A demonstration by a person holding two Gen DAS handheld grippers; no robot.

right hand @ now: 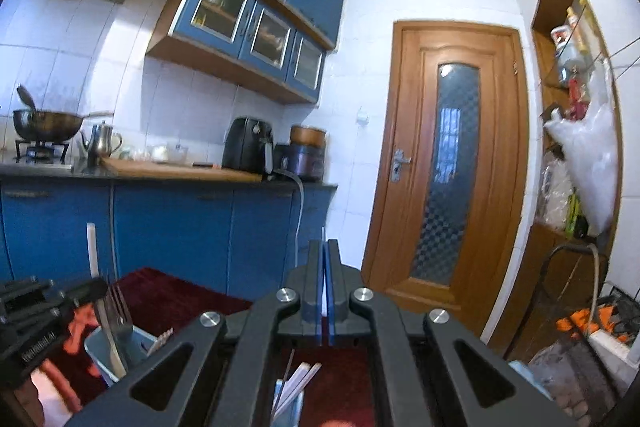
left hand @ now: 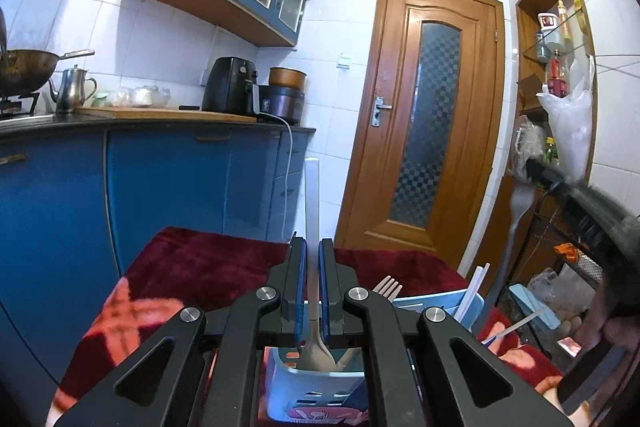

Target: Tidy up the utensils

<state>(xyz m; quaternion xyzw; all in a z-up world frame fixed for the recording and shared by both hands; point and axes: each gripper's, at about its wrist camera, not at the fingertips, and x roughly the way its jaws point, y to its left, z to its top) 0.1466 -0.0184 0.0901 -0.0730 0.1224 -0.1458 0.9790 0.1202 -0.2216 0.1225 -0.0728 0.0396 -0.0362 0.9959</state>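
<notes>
the left gripper (left hand: 313,267) is clenched on a spoon (left hand: 312,227), pinching its long pale handle so that the handle stands upright beyond the jaws and the beige bowl hangs down into a light blue utensil basket (left hand: 280,383). the basket sits near, on a dark red cloth (left hand: 200,263) that covers the surface below; a fork (left hand: 388,287) stands tines-up in it just to the right, with white chopsticks (left hand: 474,291) leaning in a blue holder further right. the right gripper (right hand: 325,291) is clenched on nothing, its jaws pressed together, above more chopsticks (right hand: 298,383).

the spoon looks light and stiff, probably plastic or wood, with a smooth handle that could slide through the pads. a hold mid-handle, as now, seems sound: it keeps the bowl end hanging plumb so it should drop cleanly once released.
</notes>
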